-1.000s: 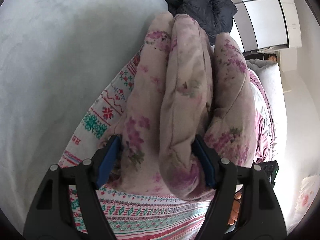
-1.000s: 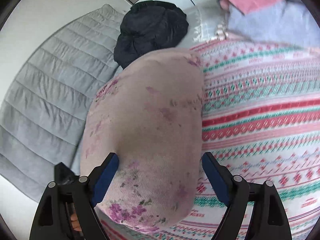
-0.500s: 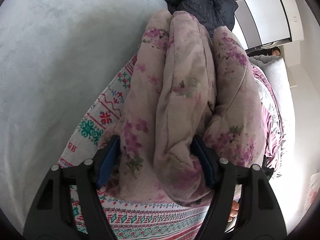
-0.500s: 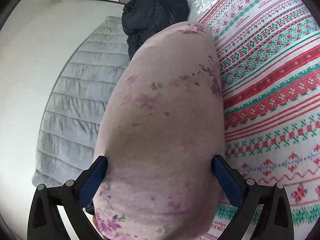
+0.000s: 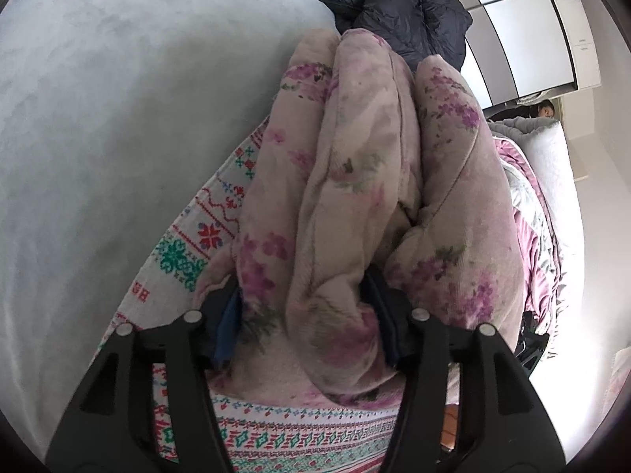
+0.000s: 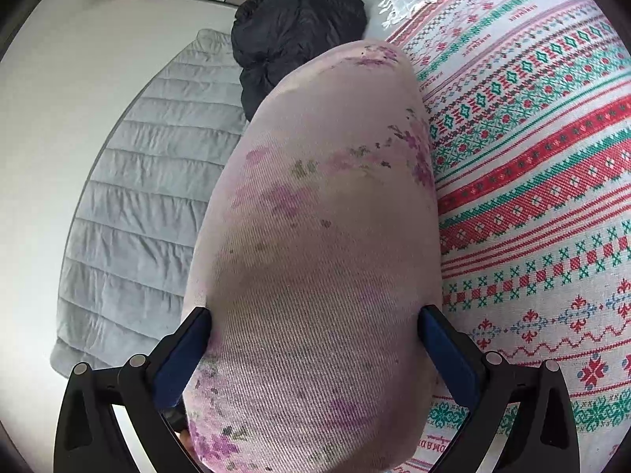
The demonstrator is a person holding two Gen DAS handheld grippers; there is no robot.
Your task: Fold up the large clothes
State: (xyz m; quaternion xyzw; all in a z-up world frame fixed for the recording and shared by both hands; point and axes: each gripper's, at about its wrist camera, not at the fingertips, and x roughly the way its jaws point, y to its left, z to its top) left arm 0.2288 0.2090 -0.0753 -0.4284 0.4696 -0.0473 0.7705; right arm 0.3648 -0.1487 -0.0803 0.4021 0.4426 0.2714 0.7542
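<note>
A thick pink floral garment (image 5: 355,177) lies folded into several padded layers on a red, green and white patterned blanket (image 5: 189,252). My left gripper (image 5: 303,291) is closing, and its blue pads dig into two of the layers at the near end. In the right wrist view the same garment (image 6: 323,216) shows as one smooth rounded bundle on the blanket (image 6: 532,197). My right gripper (image 6: 313,313) stands wide open astride the bundle, its pads alongside the fabric without squeezing it.
A dark puffy jacket (image 5: 394,4) (image 6: 295,27) lies just beyond the bundle's far end. A grey quilted pad (image 6: 138,197) runs along the left. Grey plush surface (image 5: 118,118) lies left of the blanket. Pink and grey bedding (image 5: 532,216) is piled at right, with a person (image 5: 546,109) far behind.
The left jaws have drawn closer together, pinching the floral layers tighter. The right jaws have spread wider, and that gripper has sunk and rolled closer over the bundle.
</note>
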